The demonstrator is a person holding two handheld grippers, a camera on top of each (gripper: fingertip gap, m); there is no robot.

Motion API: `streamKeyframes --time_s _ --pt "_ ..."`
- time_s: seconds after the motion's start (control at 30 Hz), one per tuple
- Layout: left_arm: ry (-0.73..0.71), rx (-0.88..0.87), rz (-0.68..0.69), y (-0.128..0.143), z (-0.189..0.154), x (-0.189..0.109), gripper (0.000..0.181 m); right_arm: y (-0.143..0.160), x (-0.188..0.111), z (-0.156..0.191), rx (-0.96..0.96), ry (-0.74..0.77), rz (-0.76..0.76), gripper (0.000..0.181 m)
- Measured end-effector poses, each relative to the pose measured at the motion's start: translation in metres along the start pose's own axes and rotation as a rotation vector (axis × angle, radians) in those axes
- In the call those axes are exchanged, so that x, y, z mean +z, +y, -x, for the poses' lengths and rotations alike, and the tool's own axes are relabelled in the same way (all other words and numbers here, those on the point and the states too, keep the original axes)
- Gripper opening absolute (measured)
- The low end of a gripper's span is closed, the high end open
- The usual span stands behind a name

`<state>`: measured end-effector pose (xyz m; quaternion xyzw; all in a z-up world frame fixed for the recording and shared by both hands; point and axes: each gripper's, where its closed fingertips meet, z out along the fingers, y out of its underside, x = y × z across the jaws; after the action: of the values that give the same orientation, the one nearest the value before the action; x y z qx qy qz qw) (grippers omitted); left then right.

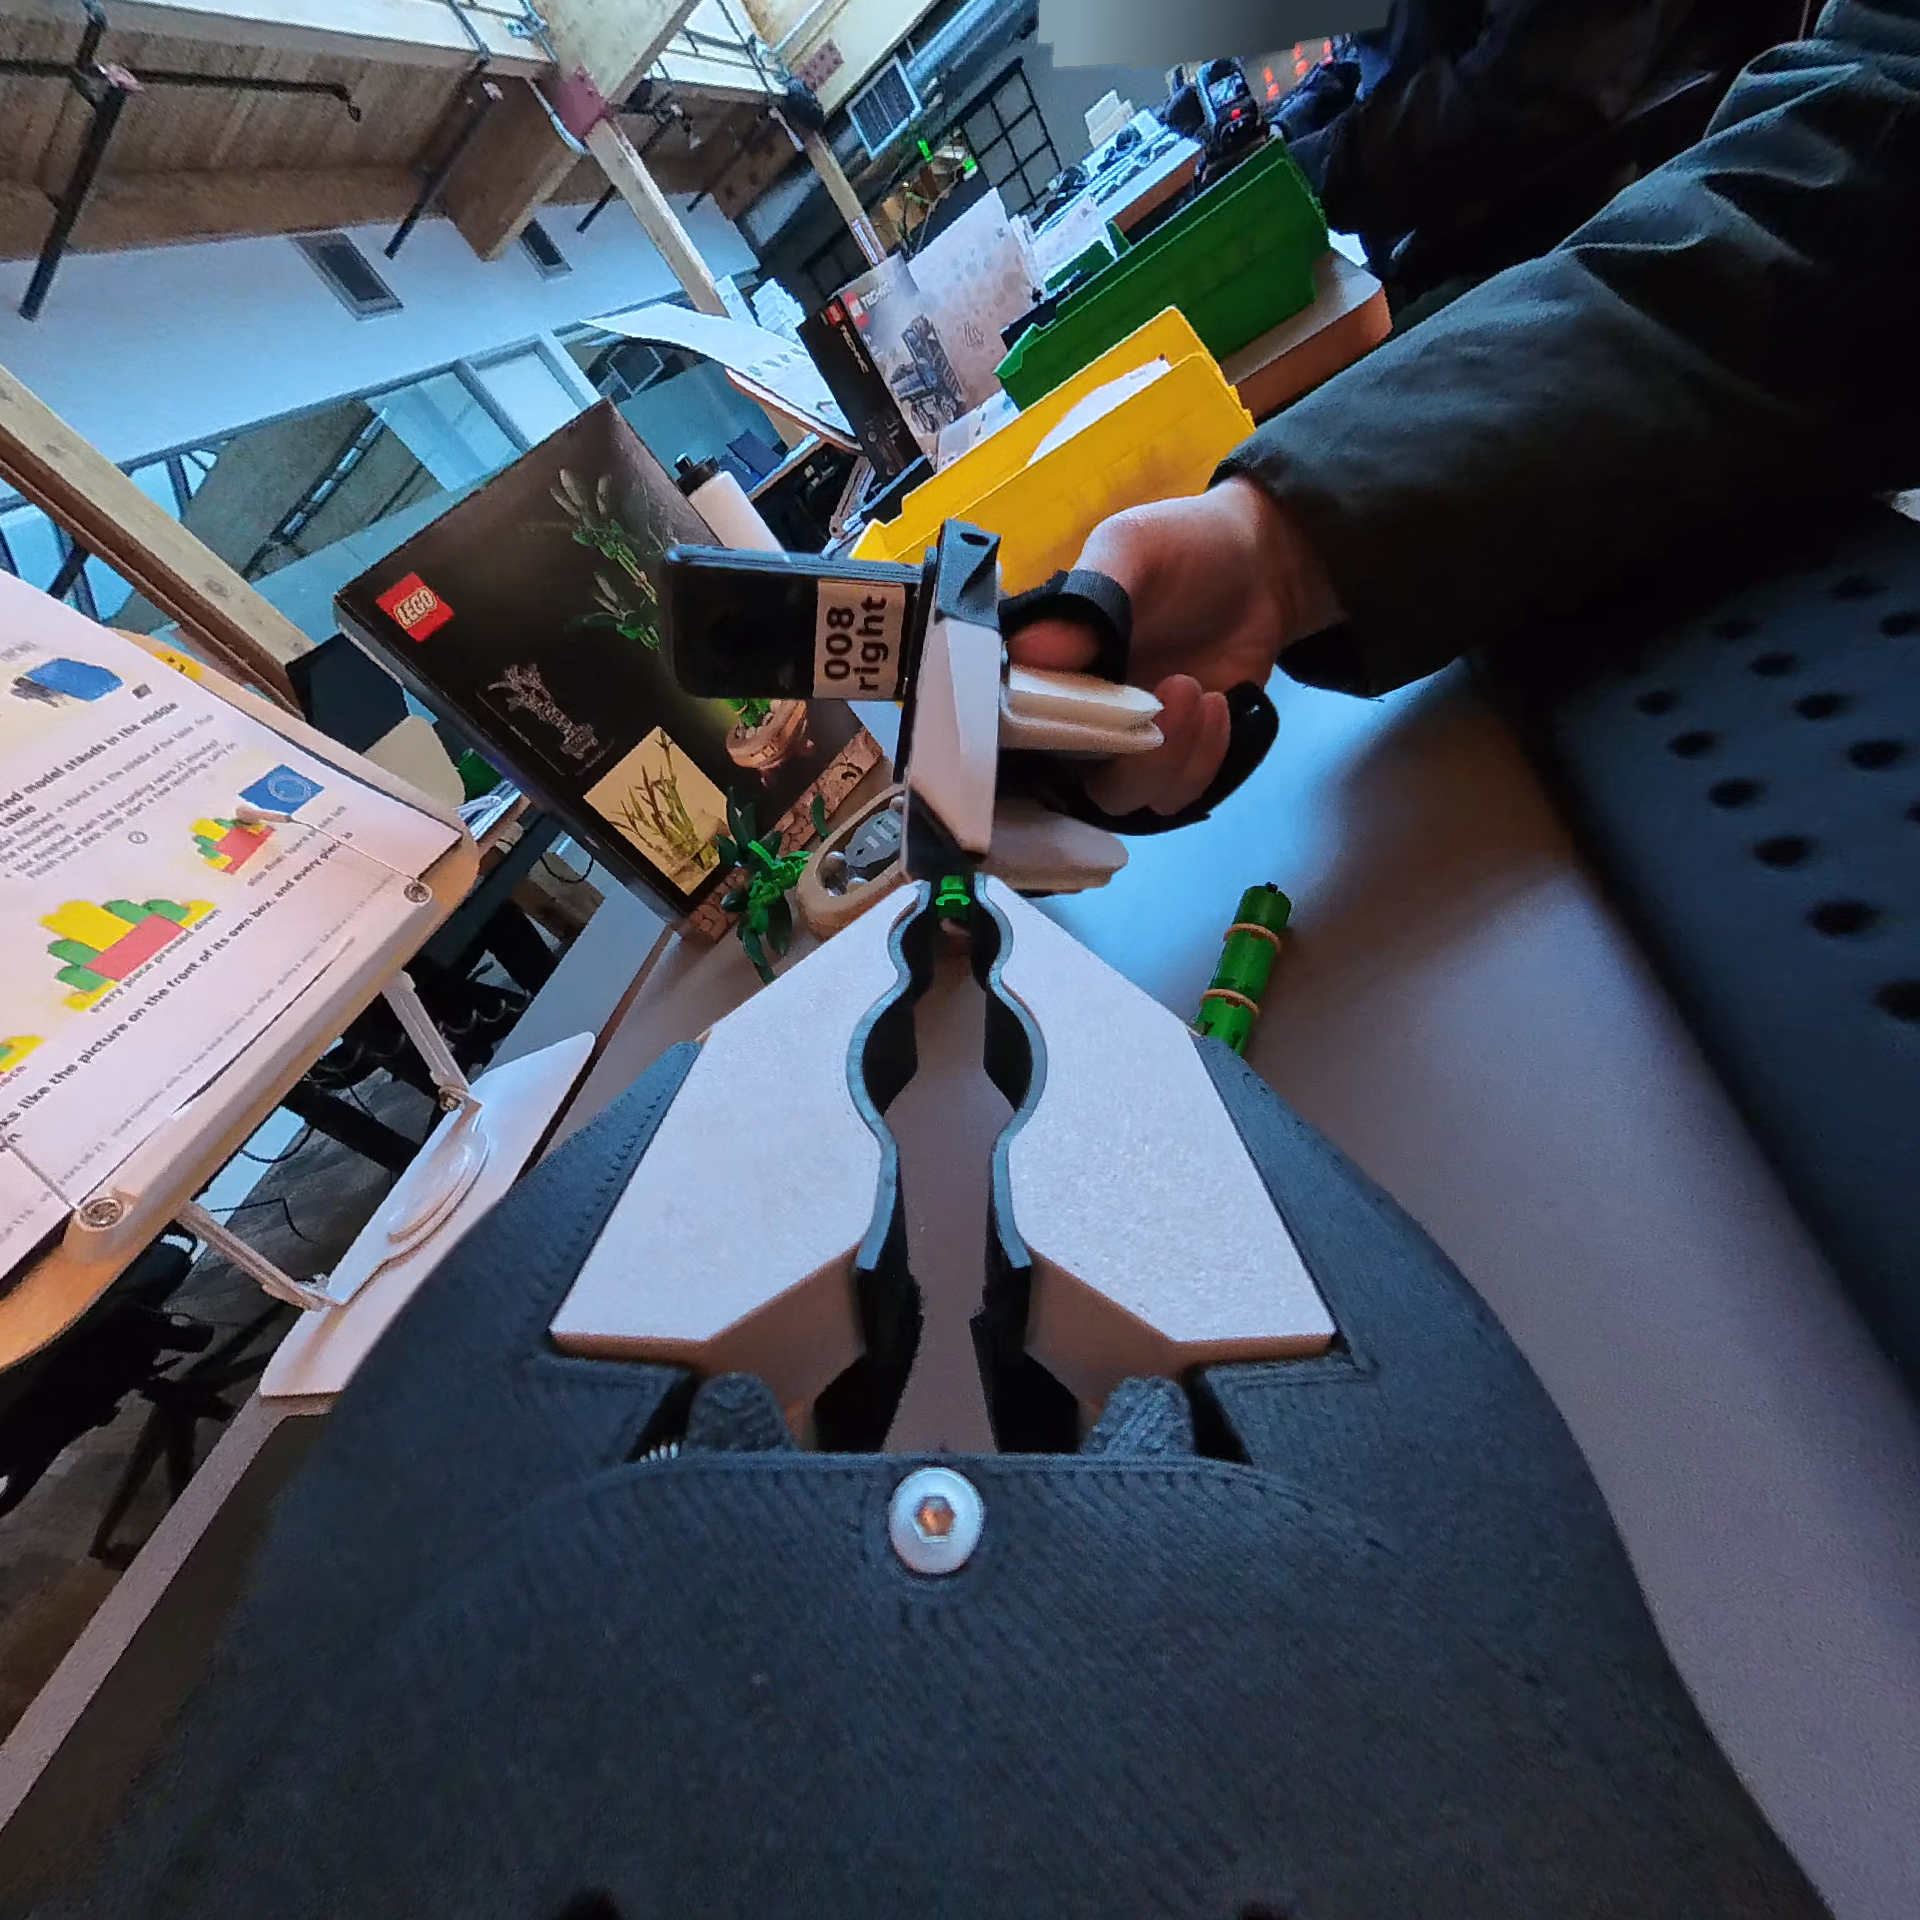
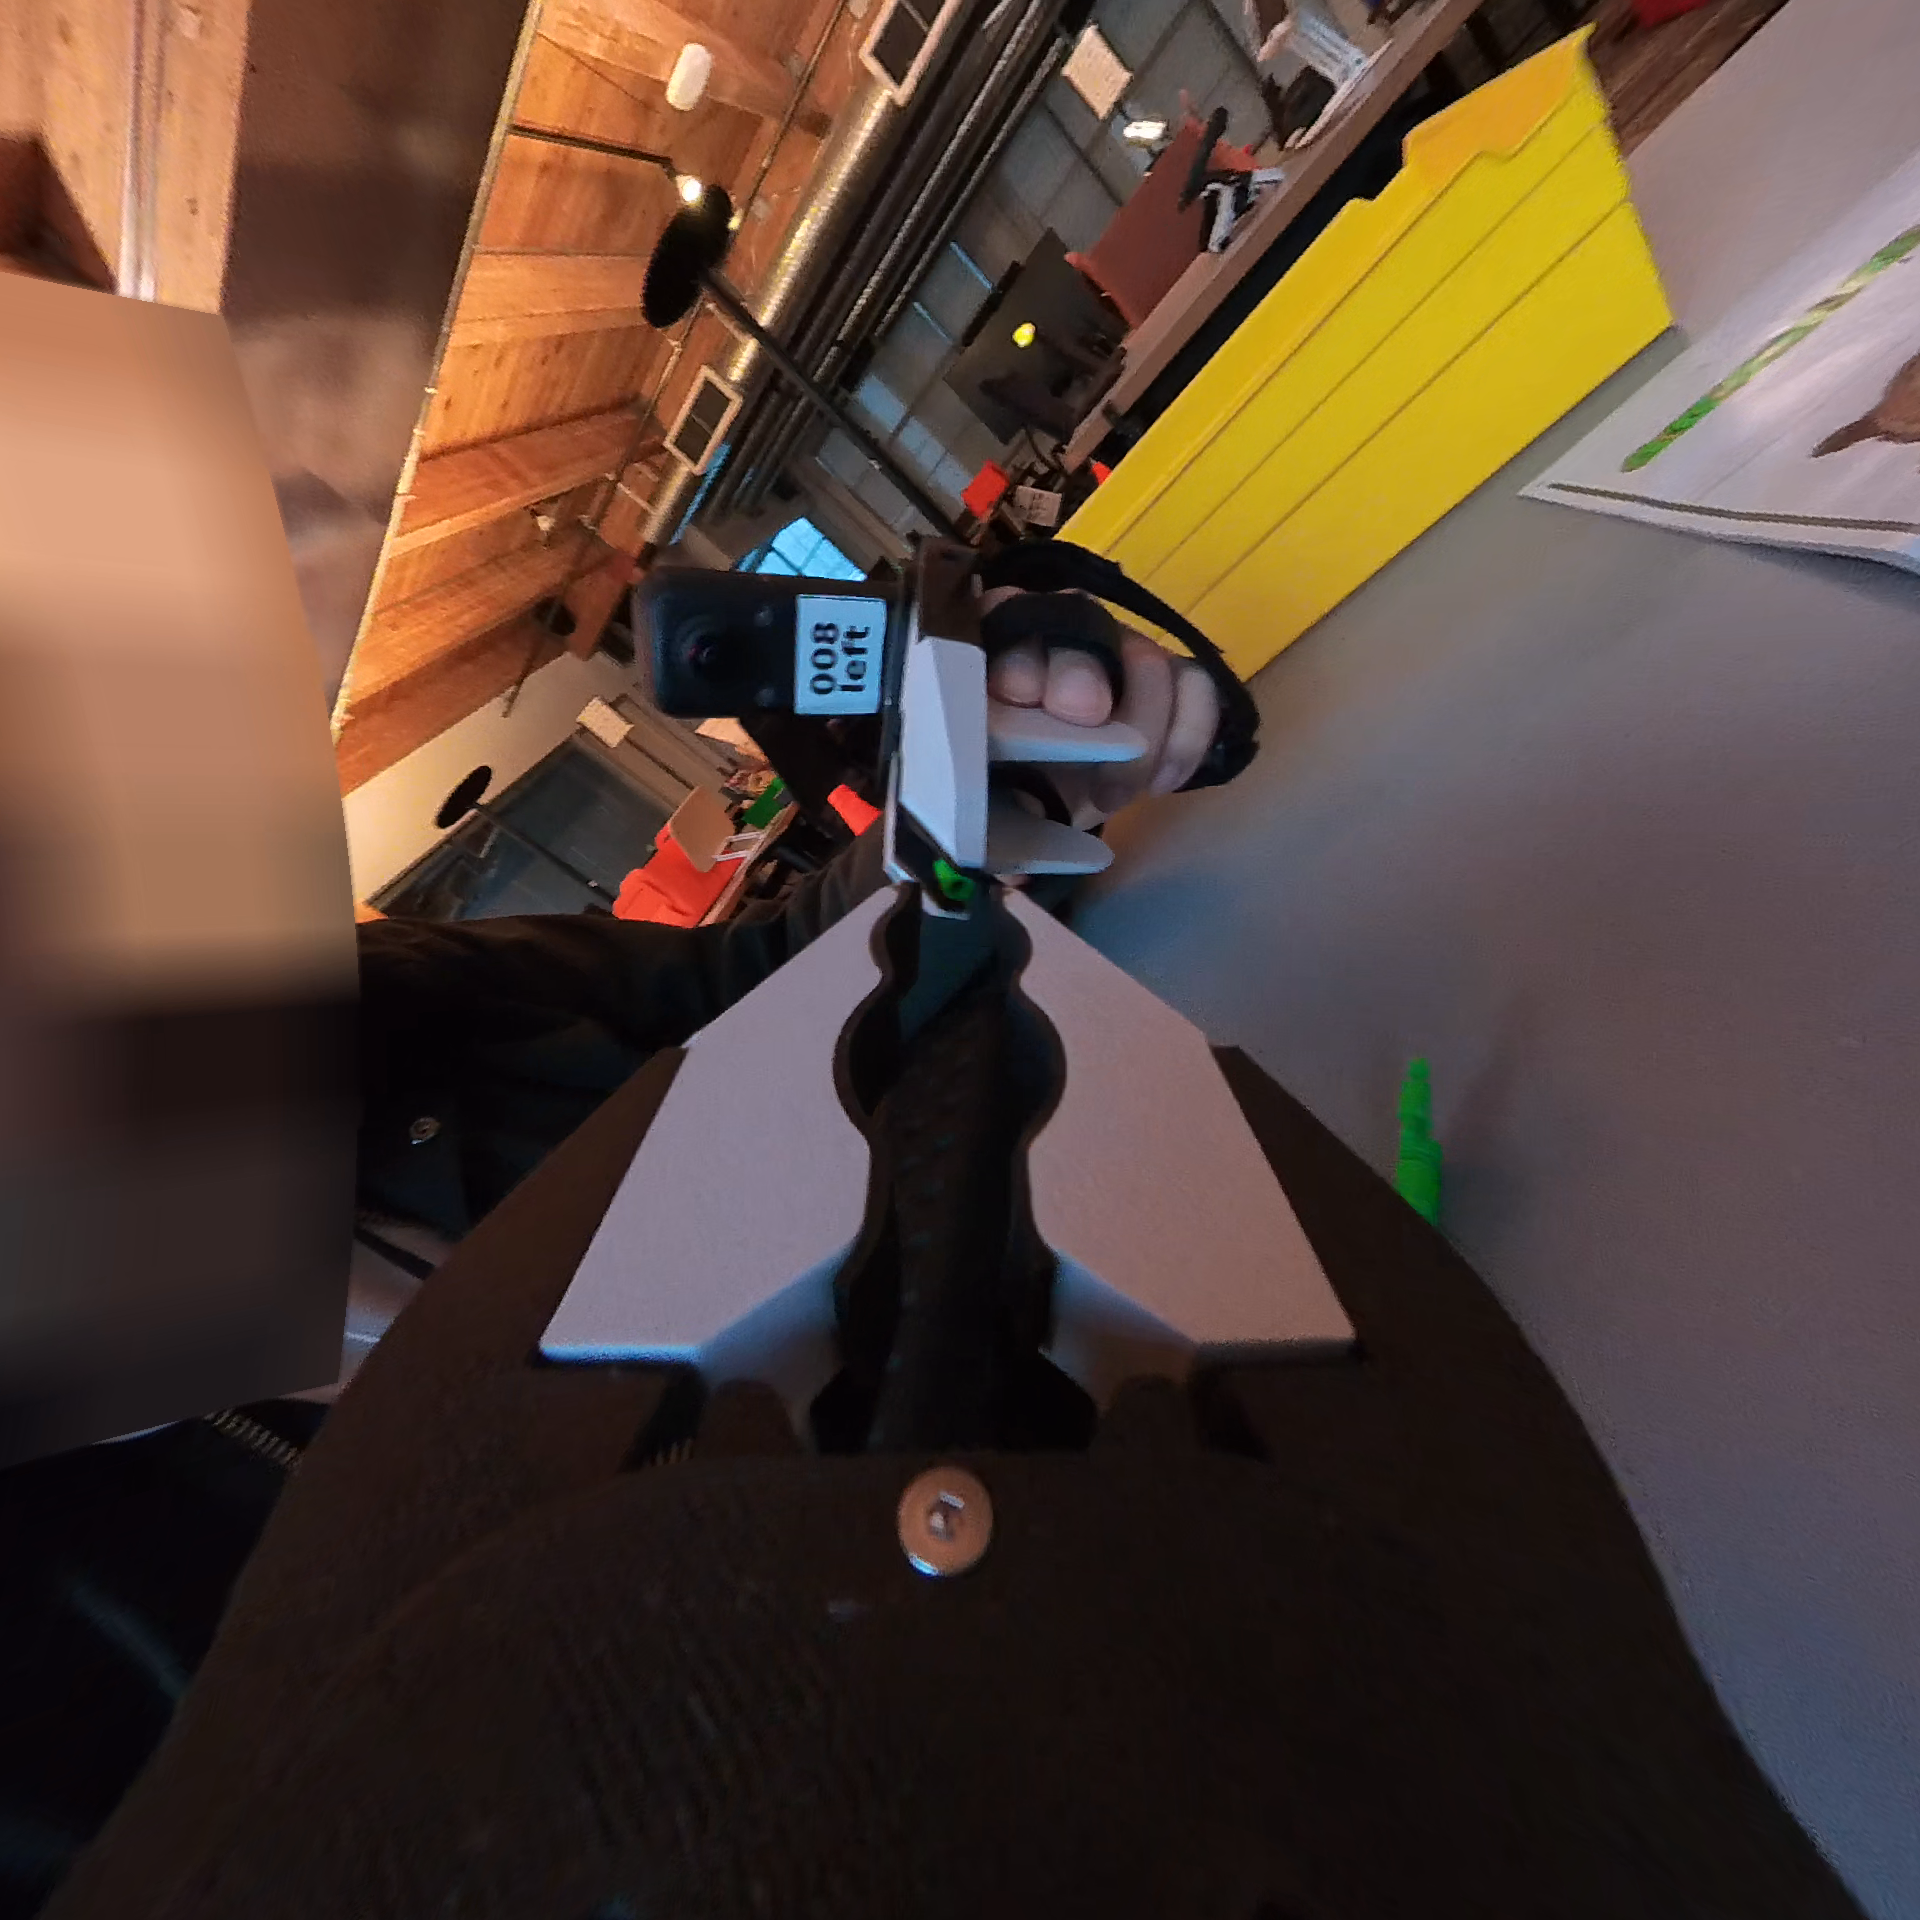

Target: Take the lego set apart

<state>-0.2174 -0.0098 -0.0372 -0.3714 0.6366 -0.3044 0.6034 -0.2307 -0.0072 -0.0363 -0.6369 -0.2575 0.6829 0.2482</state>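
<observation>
The left gripper (image 1: pixel 951 904) is pinching a small green lego piece (image 1: pixel 952 891) at the tips of its nearly closed fingers. The right gripper (image 2: pixel 951 883) is meeting it tip to tip, its fingers closing on the same piece from the other side. Right of the left fingers, a green bamboo stalk (image 1: pixel 1245 966) is lying on the grey bench (image 1: pixel 1558 1195). Beyond the fingertips, a leafy lego plant (image 1: pixel 764 883) is standing beside the set's box (image 1: pixel 582 644).

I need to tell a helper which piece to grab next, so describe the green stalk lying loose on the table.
Start at the yellow bin on the grey table. Nearer the camera, right of the two grippers' meeting tips, the green stalk lies alone. Unlike the leafy plant by the box, it is a straight rod with yellowish bands.
</observation>
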Motion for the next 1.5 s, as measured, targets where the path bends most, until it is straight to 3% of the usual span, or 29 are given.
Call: streamKeyframes --time_s 0.27,0.4,0.47,0.53,0.67,0.83,0.97,1.07,1.33,1.5 --pt "-0.032 0.025 0.001 -0.001 0.002 0.001 0.004 -0.004 0.0 0.001 0.062 -0.034 -0.035 0.003" --pt "-0.125 -0.091 0.021 0.005 0.018 0.003 0.028 -0.007 -0.004 -0.003 -0.085 0.059 -0.029 0.003" --pt "-0.097 -0.226 0.021 0.007 0.021 0.001 0.037 -0.012 -0.005 -0.001 -0.267 0.132 -0.032 0.002" --pt "-0.001 -0.409 0.007 0.008 0.015 -0.001 0.024 -0.016 -0.008 0.005 -0.567 0.247 -0.02 0.003" --pt "0.169 -0.669 -0.016 0.007 0.007 -0.005 0.031 -0.022 -0.014 0.02 -1.087 0.469 0.011 0.003" --pt "0.325 -1.019 -0.161 -0.011 0.012 -0.01 0.027 -0.015 -0.012 0.019 -1.392 0.611 0.114 0.004" --pt "0.448 -1.235 -0.176 -0.01 0.01 -0.008 0.027 -0.007 -0.006 0.009 -1.464 0.653 0.203 0.004" --pt "0.461 -1.237 -0.164 -0.007 0.005 -0.003 0.014 -0.003 -0.003 0.004 -1.481 0.669 0.237 0.004" --pt "0.443 -1.262 -0.139 0.002 0.004 0.001 0.004 -0.004 -0.004 -0.003 -1.456 0.721 0.259 0.004" --pt "0.522 -1.284 -0.228 -0.012 0.006 -0.007 0.003 -0.007 -0.003 0.004 -1.448 0.694 0.2 0.008"
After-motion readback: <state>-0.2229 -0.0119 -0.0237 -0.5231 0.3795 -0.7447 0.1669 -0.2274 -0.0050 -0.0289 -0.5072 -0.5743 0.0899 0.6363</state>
